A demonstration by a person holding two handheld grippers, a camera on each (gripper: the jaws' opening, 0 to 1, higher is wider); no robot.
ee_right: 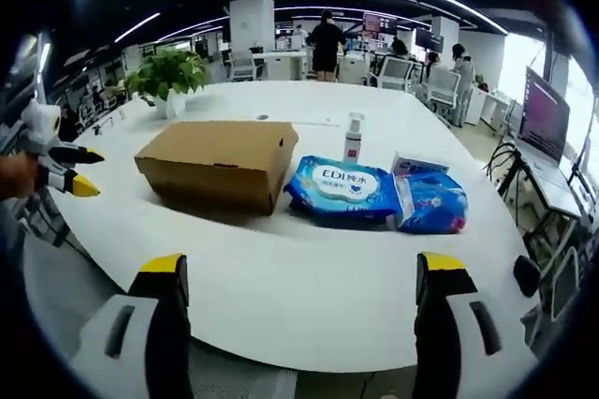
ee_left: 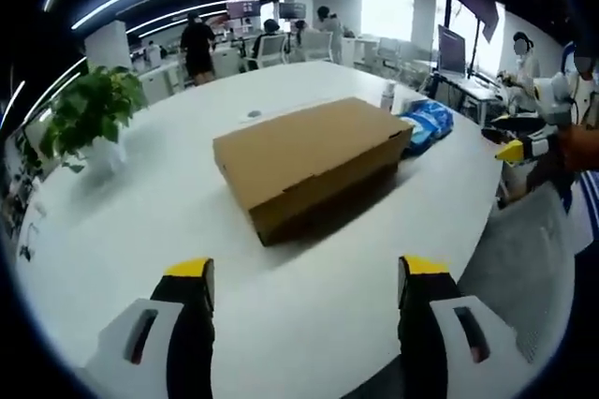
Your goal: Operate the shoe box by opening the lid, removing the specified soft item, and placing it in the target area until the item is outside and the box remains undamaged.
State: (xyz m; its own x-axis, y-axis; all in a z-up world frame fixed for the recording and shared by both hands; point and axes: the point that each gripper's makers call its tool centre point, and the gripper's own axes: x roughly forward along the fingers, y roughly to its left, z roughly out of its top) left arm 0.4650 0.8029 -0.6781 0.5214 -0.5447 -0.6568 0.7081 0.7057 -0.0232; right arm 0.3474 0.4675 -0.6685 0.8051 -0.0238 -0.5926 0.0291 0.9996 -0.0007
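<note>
- Shoe box [ee_left: 311,163]: a plain brown cardboard box lying flat on the white table [ee_left: 168,230] with its lid closed. In the left gripper view it sits ahead of the jaws and well apart from them, one corner turned toward the camera.
- Same box in the right gripper view [ee_right: 217,162]: ahead and to the left of the jaws, again well apart, with a long side facing the camera.
- Handling, as a judgement: thin cardboard of this kind is likely light and stiff across its faces but easily creased at edges and corners. The lid's front lip looks like the sensible place to lift, with the other gripper steadying the body; a hard pinch could dent it.
- Soft item: hidden inside the closed box, so its nature cannot be told.
- Left gripper [ee_left: 306,279]: jaws spread wide, holding nothing, hovering over the near table edge.
- Right gripper [ee_right: 306,275]: jaws likewise spread wide and empty, above the near rim of the table [ee_right: 309,305].
- Other things: blue wipes packs [ee_right: 342,188] lie just beside the box's right end, a small spray bottle [ee_right: 353,138] stands behind them, and a potted plant [ee_right: 167,74] is at the far edge.
</note>
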